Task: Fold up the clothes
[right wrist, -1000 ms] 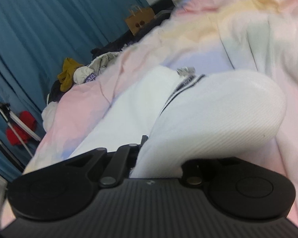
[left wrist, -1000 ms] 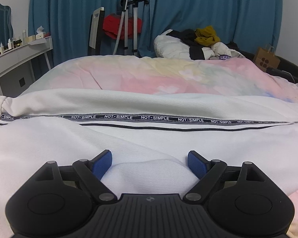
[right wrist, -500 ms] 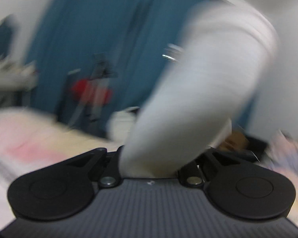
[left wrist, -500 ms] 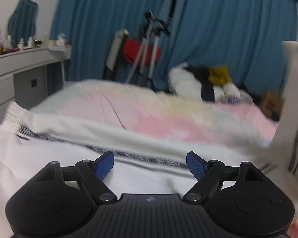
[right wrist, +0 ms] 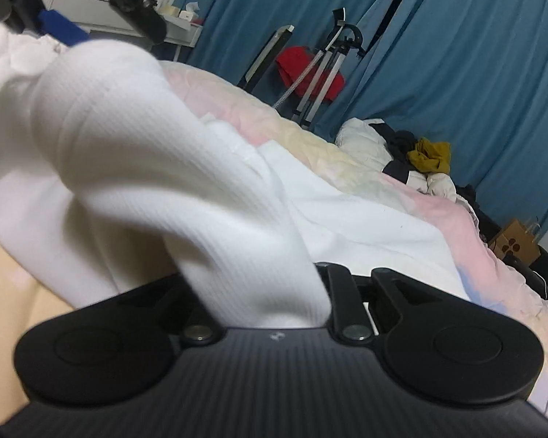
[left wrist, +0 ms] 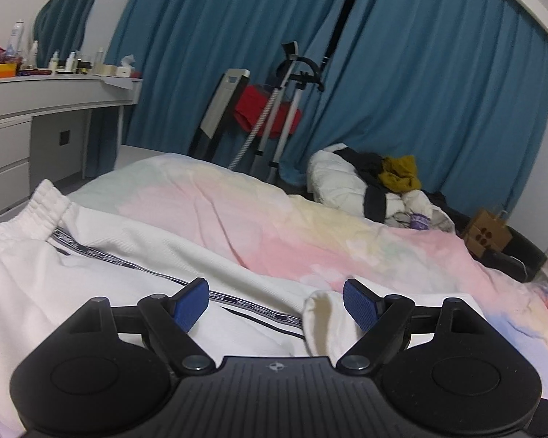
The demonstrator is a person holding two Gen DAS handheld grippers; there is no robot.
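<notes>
White trousers [left wrist: 102,255] are spread over the near part of the pastel bed cover [left wrist: 274,219], elastic waistband at far left. L gripper [left wrist: 276,301] is held wide apart above the cloth, nothing pinched. R gripper [right wrist: 274,306] is clenched on a bunched leg end, lifted and carried toward the waistband; jaws were just eased slightly, cloth between them.

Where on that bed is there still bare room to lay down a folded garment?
The pastel quilt lies bare between the white trousers with the black lettered stripe and the heap of white, black and mustard clothes. The near side is covered by the trousers, and the far corner is crowded.
</notes>
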